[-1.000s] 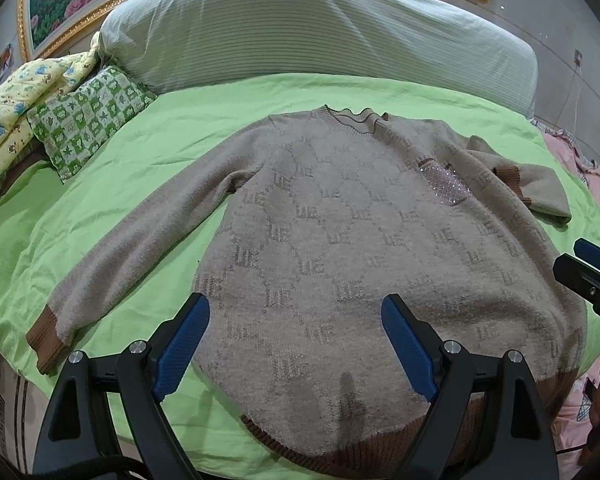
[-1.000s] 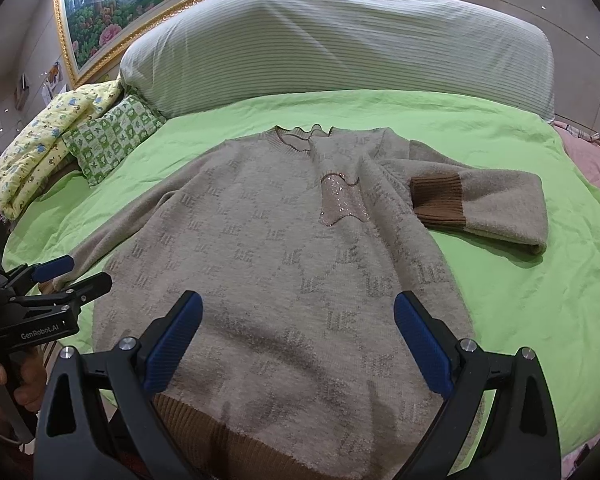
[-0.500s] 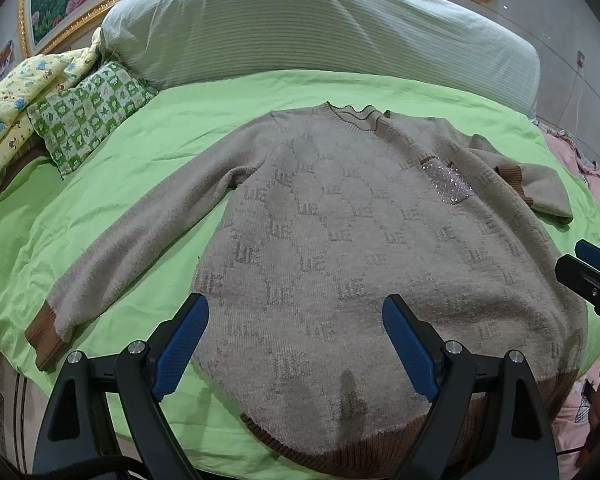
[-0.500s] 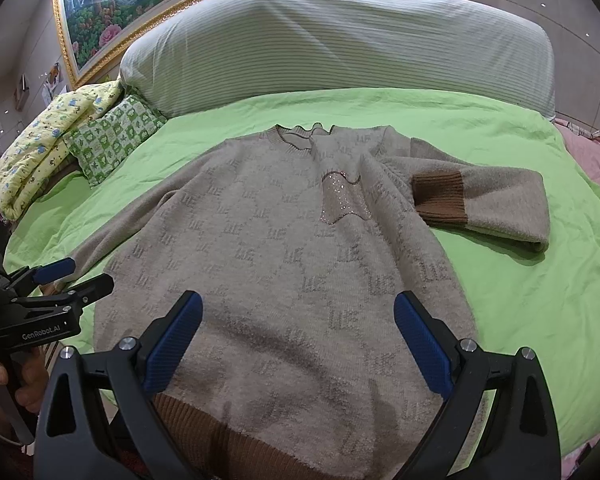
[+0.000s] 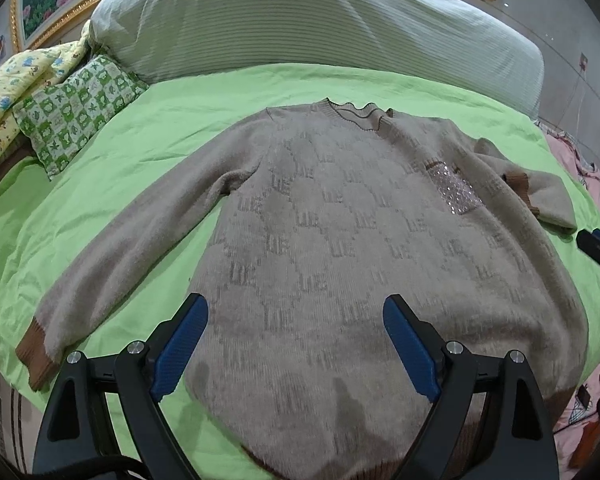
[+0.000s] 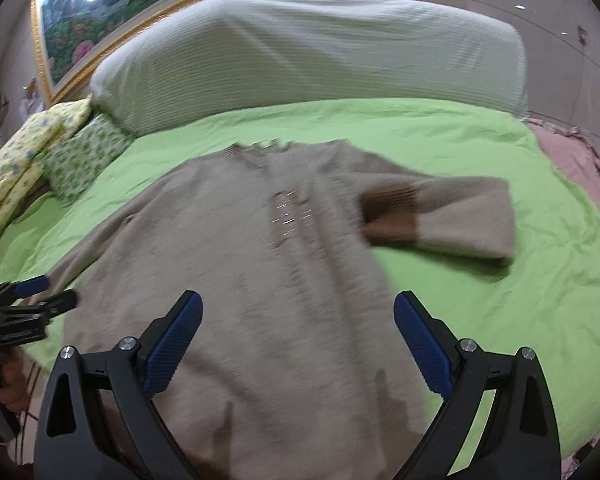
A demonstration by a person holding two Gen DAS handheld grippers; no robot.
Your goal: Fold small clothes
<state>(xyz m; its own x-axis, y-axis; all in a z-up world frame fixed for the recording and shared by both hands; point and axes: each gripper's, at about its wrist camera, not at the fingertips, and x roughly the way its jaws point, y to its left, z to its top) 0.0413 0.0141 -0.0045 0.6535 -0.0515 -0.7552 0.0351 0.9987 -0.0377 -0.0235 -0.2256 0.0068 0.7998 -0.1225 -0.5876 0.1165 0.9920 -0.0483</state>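
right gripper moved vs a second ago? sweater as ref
Yes. In the right wrist view the right gripper has swung rightward: the sweater and its folded sleeve cuff sit further left relative to the jaws, with more green sheet under the right finger.

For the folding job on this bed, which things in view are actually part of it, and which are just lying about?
Part of the job:
- beige sweater, spread flat, one sleeve already folded in
- left tool, open above the hem
- right tool, open

Lying about:
- green sheet under the sweater
- striped bolster
- green checked pillow
- yellow printed quilt
- pink bedding
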